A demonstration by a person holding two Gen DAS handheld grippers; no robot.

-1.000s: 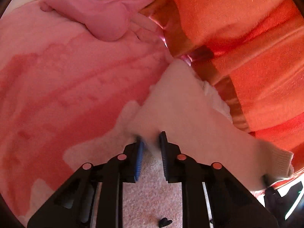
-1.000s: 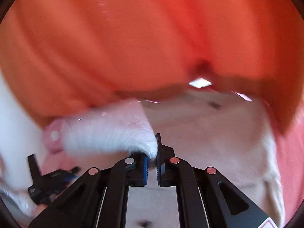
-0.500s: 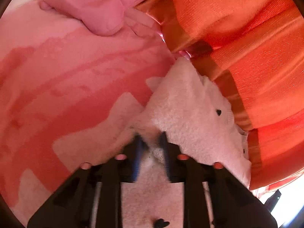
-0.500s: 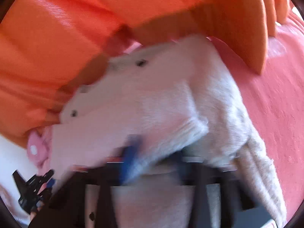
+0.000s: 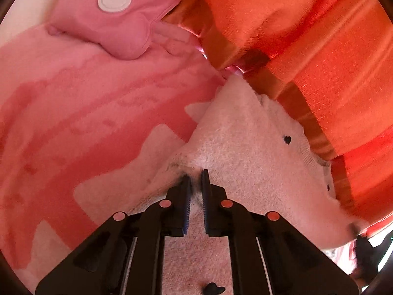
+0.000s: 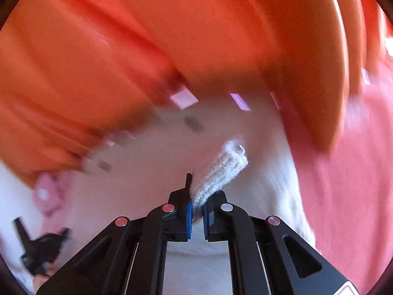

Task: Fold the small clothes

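Observation:
A small fluffy white garment with tiny black hearts lies on a pink patterned blanket, up against an orange curtain. My left gripper is shut on a pinch of its fabric at the near edge. In the blurred right wrist view the same white garment spreads below the curtain. My right gripper is shut on its ribbed knit cuff, which sticks up and to the right from between the pads. The left gripper shows dark at the lower left.
A pink plush cushion with a white round button rests at the back left of the blanket. Orange striped curtain hangs along the right and fills the top of the right wrist view. Pink bedding lies to the right.
My left gripper's pads have closed onto the garment's edge. The right gripper has swung with the cuff, and the garment has been pulled and spread out more across the blanket.

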